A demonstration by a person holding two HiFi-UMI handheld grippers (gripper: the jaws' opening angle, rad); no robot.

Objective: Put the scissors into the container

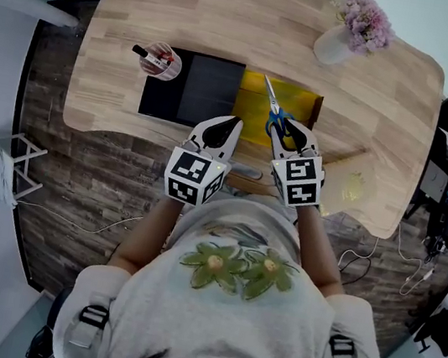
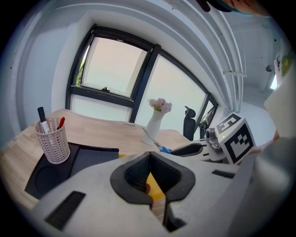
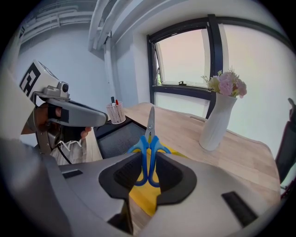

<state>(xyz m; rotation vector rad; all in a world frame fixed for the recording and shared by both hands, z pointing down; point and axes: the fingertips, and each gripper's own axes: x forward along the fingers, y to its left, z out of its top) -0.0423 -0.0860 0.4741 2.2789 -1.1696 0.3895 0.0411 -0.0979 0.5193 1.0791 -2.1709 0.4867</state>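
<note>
Office-type room, not a home kitchen or shop.

- Centre top of head view: pale wooden desk [image 1: 234, 14] with rounded corners. On it are a mesh pen cup [image 1: 160, 61] with markers, a black mat [image 1: 192, 88] and a white vase [image 1: 338, 44] of pink flowers.
- Below the desk: dark plank floor [image 1: 81, 167], with a loose cable [image 1: 92, 233] at lower left.
- Right of centre in left gripper view: black chair [image 2: 188, 122] past the desk's far end.
- Behind the desk: large dark-framed windows [image 3: 180, 58] fill the wall.
- Upper left of right gripper view: white pipes [image 3: 108, 18] run along the ceiling.
- Walls plain white.
</note>
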